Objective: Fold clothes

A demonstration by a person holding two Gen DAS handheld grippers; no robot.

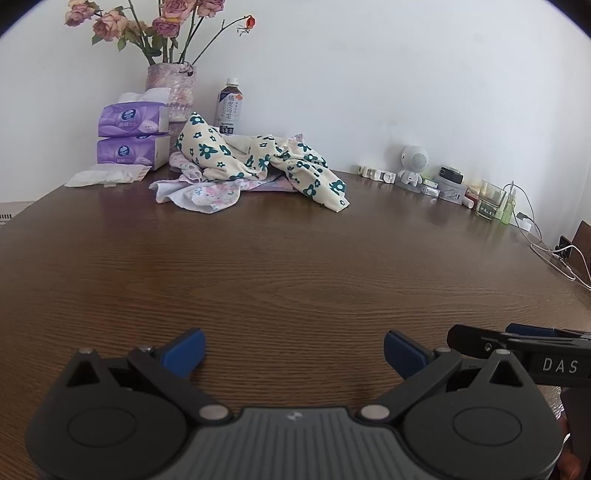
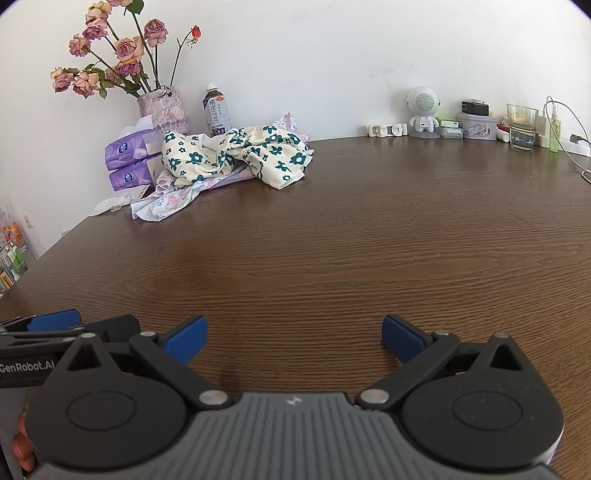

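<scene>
the left gripper (image 1: 294,350) and the right gripper (image 2: 291,338) are both at the bottom of the frame, fingers spread wide and grasping nothing. the crumpled clothes (image 1: 255,166) lie on the desk (image 1: 295,266), upper left, beside 2 tissue packs (image 1: 133,134).

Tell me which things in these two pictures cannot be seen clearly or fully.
- Pink cloth, both views: mostly covered by the flowered cloth, so its kind and shape are unclear.
- Bottle, both views: its base is hidden behind the clothes.
- Roses, left view: cut off by the top edge.
- Small boxes by the wall: print too small to read.
</scene>
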